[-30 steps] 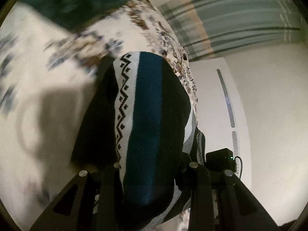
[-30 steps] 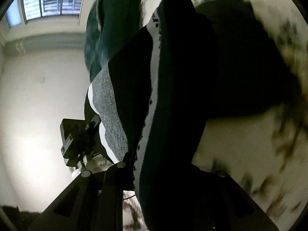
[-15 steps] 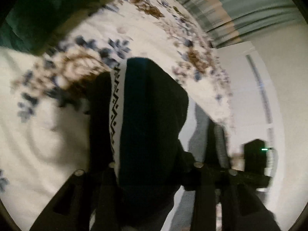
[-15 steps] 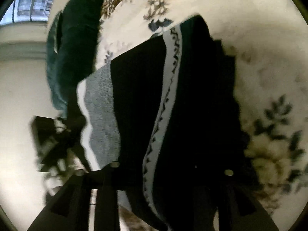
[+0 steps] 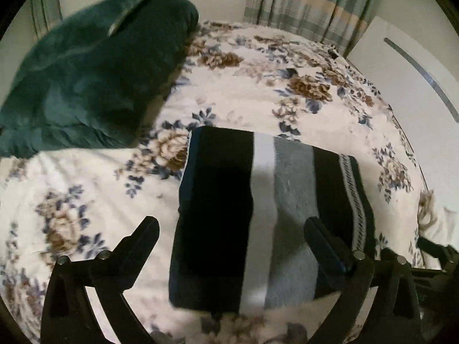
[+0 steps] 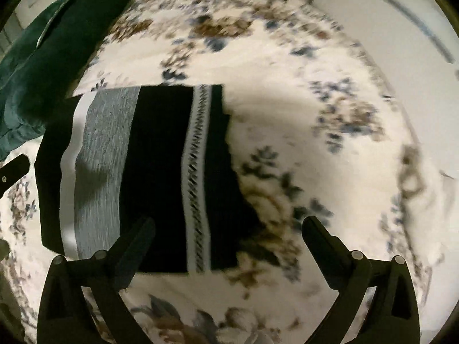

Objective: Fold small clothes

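A folded striped garment [image 5: 258, 215], black with white, grey and patterned bands, lies flat on the floral bedspread [image 5: 258, 91]. It also shows in the right wrist view [image 6: 143, 177]. My left gripper [image 5: 232, 226] is open and empty, hovering over the garment's near part. My right gripper [image 6: 226, 223] is open and empty, over the garment's right edge. A finger [image 6: 14, 172] of the left gripper shows at the left edge of the right wrist view.
A dark green pillow [image 5: 94, 66] lies at the back left of the bed, also in the right wrist view [image 6: 48, 43]. Striped curtains [image 5: 309, 3] hang behind. A white cabinet [image 5: 401, 71] stands at the right of the bed.
Both grippers were shut on the garment and held it up. Now both have opened and drawn back, and the garment lies folded flat on the bed.
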The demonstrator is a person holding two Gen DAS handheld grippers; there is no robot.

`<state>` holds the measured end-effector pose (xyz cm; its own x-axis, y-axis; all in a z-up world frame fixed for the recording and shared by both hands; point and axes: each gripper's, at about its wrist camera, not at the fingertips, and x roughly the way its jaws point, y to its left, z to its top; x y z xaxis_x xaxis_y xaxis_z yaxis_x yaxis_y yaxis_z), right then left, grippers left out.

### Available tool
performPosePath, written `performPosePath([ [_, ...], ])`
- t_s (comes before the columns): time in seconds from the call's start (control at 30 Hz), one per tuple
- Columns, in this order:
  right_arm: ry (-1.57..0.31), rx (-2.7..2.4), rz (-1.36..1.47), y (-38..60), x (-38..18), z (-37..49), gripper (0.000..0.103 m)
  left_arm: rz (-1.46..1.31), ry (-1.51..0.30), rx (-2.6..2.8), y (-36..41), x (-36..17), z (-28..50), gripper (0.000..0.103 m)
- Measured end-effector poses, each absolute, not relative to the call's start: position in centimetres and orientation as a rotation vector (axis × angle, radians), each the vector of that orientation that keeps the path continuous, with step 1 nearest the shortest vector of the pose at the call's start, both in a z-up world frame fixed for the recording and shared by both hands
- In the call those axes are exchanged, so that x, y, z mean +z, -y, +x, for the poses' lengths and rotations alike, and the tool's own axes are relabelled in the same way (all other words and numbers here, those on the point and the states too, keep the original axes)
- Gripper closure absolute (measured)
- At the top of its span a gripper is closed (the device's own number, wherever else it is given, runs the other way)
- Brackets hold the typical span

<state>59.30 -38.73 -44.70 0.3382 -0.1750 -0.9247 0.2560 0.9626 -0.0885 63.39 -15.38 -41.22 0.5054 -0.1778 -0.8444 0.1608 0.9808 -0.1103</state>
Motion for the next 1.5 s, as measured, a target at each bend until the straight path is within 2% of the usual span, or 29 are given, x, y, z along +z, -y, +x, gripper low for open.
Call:
performPosePath([
  [0.23, -1.080, -0.345, 0.059, 38.4, -35.4, 51.3, 0.000, 0.044, -0.959, -0.128, 16.1, -34.4, 56.8, 0.000],
  [0.67, -0.886, -0.361, -0.006, 34.7, -15.0, 34.7, 0.000, 0.052, -0.811, -0.122, 15.1, -16.9, 40.5, 0.000],
  [0.93, -0.748, -0.348, -0.039, 32.4, -3.9, 24.9, 0.000, 0.036, -0.723, -0.141, 14.3, -9.2, 33.2, 0.000],
  [1.23, -0.662, -0.327, -0.033, 30.5, 2.7, 17.1, 0.000, 0.016, -0.668, -0.133, 13.6, -4.7, 27.8, 0.000],
  [1.5, -0.632, -0.319, -0.014, 29.9, 5.4, 13.3, 0.000, 0.002, -0.666, -0.121, 13.4, -3.3, 25.2, 0.000],
])
